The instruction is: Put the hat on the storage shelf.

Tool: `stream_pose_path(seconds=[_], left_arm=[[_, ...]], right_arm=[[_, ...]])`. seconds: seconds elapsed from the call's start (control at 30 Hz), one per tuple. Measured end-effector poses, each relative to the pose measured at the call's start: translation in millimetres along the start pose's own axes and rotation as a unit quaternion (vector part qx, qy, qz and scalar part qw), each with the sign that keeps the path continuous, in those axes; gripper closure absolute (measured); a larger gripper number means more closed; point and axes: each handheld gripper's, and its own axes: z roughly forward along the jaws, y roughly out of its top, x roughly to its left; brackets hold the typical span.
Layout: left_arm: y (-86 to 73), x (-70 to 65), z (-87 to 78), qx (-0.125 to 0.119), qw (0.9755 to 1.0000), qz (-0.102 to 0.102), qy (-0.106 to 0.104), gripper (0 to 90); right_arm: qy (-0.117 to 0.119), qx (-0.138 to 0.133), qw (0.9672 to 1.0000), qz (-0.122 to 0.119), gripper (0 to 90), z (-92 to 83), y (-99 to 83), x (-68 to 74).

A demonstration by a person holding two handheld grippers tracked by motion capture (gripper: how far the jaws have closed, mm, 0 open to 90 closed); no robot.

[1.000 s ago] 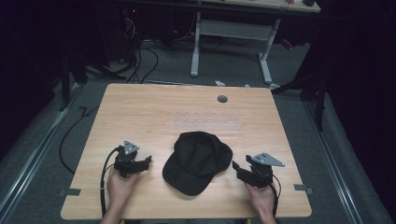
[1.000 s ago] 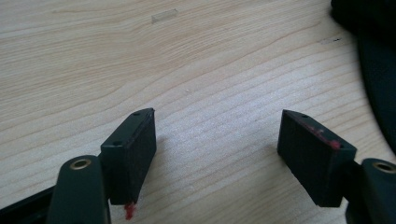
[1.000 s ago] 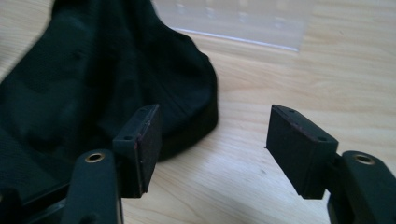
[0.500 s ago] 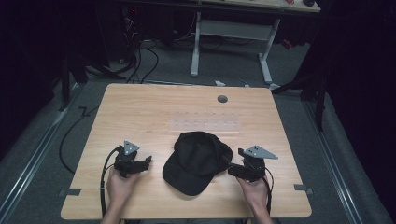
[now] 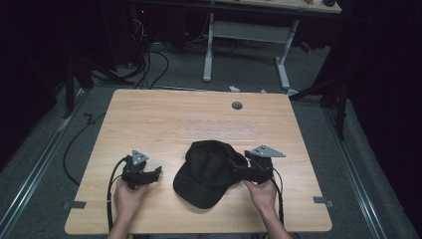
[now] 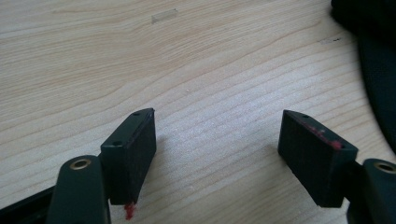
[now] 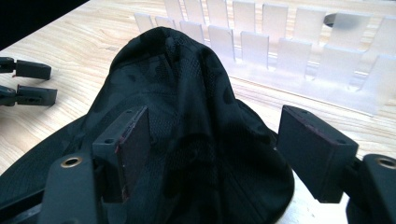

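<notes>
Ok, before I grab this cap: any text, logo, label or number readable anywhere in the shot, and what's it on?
No readable text in these pictures.
Black cap: no logo, tag or print legible on its crown or brim.
Table: bare wood grain; the pale strips behind the cap are blank.
Left gripper and right gripper: red smears on the pads, no markings.
Equipment behind the table: too dark and small to read.

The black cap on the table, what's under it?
The black cap lies directly on the wooden table, its brim toward the person. Bare wood shows all around it. Whether anything sits beneath its crown cannot be seen, because the fabric covers that spot.
</notes>
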Motion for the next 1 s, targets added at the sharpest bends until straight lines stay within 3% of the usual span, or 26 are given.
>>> stream_pose_path(seconds=[0.47,0.77,1.0], left_arm=[[0.0,0.0,0.0,0.0,1.0,0.0,0.0,28.1],[-0.1,0.0,-0.1,0.0,1.0,0.0,0.0,28.1],[-0.1,0.1,-0.1,0.0,1.0,0.0,0.0,28.2]], right_arm=[[0.008,0.023,0.9996,0.012,32.3,21.3,6.6,-3.4],[0.005,0.027,0.9995,0.015,43.8,26.4,6.0,-3.5],[0.011,0.042,0.999,0.011,58.5,29.0,4.6,-2.6]])
